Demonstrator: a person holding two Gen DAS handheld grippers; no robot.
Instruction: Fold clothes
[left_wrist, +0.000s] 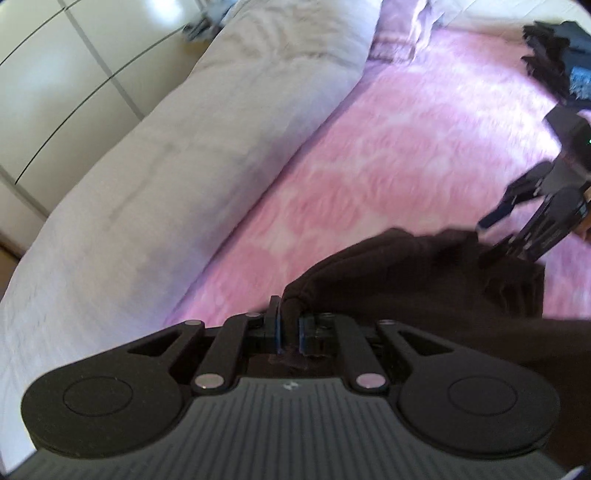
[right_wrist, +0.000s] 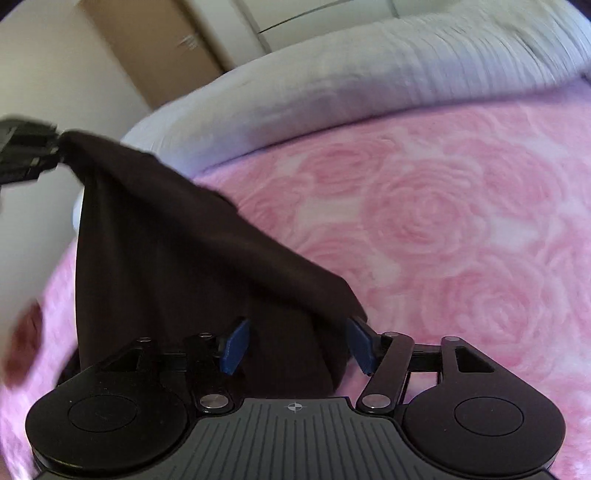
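Observation:
A dark brown garment (left_wrist: 406, 280) hangs stretched above the pink rose blanket (left_wrist: 406, 140). My left gripper (left_wrist: 290, 328) is shut on one bunched corner of it. From the right wrist, the garment (right_wrist: 166, 240) runs as a taut sloping edge from the left gripper (right_wrist: 55, 147) at the far left down to my right gripper (right_wrist: 298, 345). The right gripper's blue pads (right_wrist: 236, 347) stand wide apart, open, with the cloth's other end lying between them. The left wrist view shows the right gripper (left_wrist: 491, 238) at the garment's far edge, blurred.
A white quilted duvet (left_wrist: 184, 147) lies along the far side of the blanket. Cream wardrobe doors (left_wrist: 55, 74) stand beyond it. A pile of dark clothes (left_wrist: 554, 55) sits on the blanket at the upper right. A brown cardboard box (right_wrist: 159, 48) stands by the wall.

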